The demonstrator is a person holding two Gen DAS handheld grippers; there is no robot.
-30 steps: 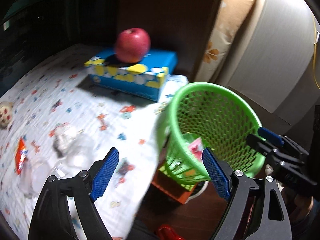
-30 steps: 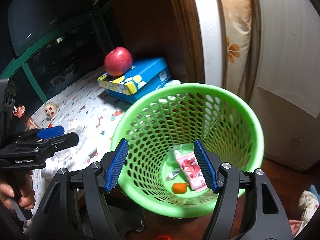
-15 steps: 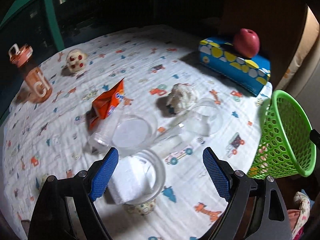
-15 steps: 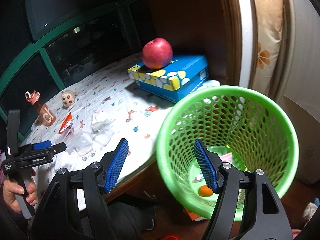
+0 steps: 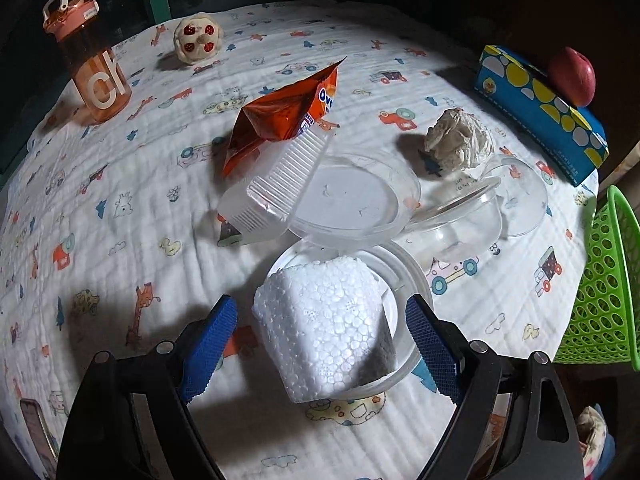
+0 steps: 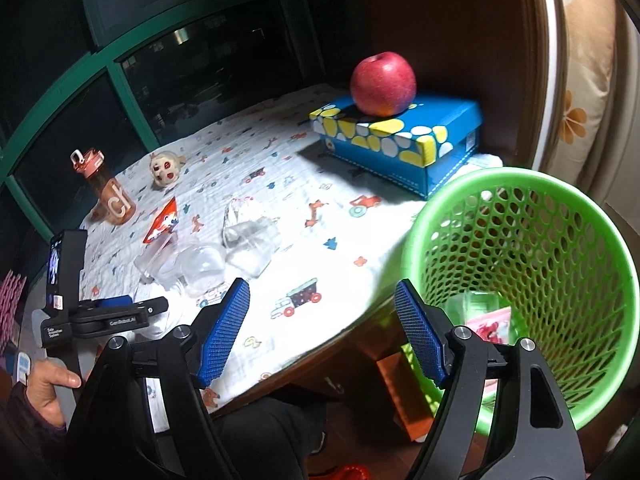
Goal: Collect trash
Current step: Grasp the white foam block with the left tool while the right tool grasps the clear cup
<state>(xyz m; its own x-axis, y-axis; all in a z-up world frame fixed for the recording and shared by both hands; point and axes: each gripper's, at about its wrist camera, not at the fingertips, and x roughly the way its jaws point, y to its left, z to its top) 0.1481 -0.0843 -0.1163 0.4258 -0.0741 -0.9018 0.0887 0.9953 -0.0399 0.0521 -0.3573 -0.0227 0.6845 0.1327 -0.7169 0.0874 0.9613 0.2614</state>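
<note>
Left gripper [image 5: 322, 344] is spread wide around a styrofoam chunk [image 5: 324, 320] sitting in a clear lid [image 5: 404, 276], not pinching it. Only the right wrist view looks into the green basket [image 6: 520, 240], trash inside, right gripper [image 6: 322, 332] wide open, empty, at its near-left rim.

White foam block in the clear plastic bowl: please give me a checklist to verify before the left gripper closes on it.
1. Left gripper open: ok.
2. White foam block between the fingers: ok.
3. Fingers clear of the round clear plastic bowl: not ok; the right one sits over its rim.
4. Block free of the clear lid: ok.
5. Green mesh basket has room: ok.
6. Right gripper open, out of the path: ok.
</note>
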